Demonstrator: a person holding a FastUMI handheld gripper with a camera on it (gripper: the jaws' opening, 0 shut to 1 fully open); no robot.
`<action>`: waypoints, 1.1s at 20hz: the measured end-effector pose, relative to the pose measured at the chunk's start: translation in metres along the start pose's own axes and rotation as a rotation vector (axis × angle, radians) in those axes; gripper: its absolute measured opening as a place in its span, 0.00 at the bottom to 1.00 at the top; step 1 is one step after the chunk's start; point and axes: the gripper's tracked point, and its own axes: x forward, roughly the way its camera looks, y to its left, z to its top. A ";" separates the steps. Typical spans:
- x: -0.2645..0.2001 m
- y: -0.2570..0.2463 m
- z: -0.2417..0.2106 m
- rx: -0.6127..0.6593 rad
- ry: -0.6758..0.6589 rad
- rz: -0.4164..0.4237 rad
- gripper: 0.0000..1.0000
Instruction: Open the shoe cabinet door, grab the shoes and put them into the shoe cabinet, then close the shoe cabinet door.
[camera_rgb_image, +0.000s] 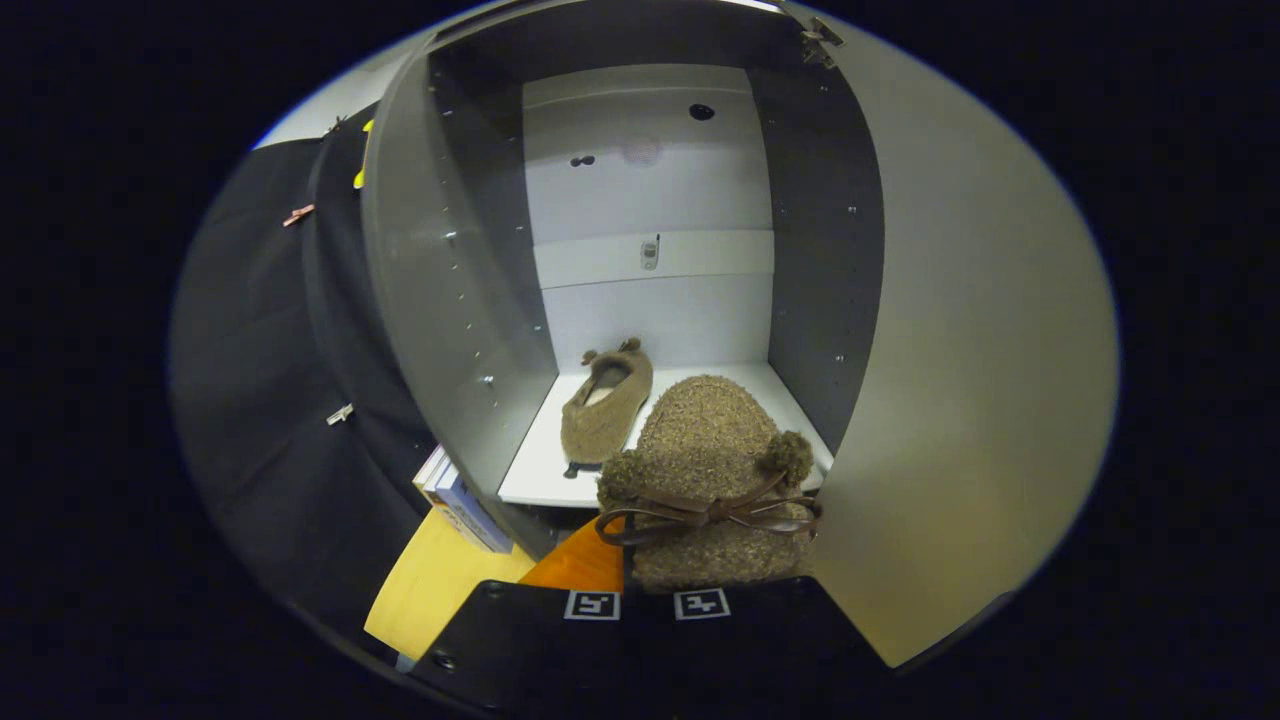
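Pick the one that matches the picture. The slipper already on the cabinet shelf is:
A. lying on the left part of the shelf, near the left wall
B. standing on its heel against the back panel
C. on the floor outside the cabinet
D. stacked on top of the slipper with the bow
A: the slipper on the shelf lies flat by the cabinet's left wall, while the tongs hold the slipper with the bow at the shelf's front edge.

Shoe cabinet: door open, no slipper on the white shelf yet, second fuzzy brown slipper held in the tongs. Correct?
Not quite. The gripper view shows one fuzzy brown slipper already lying on the shoe cabinet's white shelf. The rest holds: grey door open, second bow-trimmed brown slipper in the tongs.
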 end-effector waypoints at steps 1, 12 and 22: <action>0.008 0.000 0.010 0.010 0.008 -0.002 0.05; 0.155 -0.011 0.079 0.012 0.087 -0.071 0.05; 0.266 -0.044 0.045 0.051 0.250 -0.126 0.05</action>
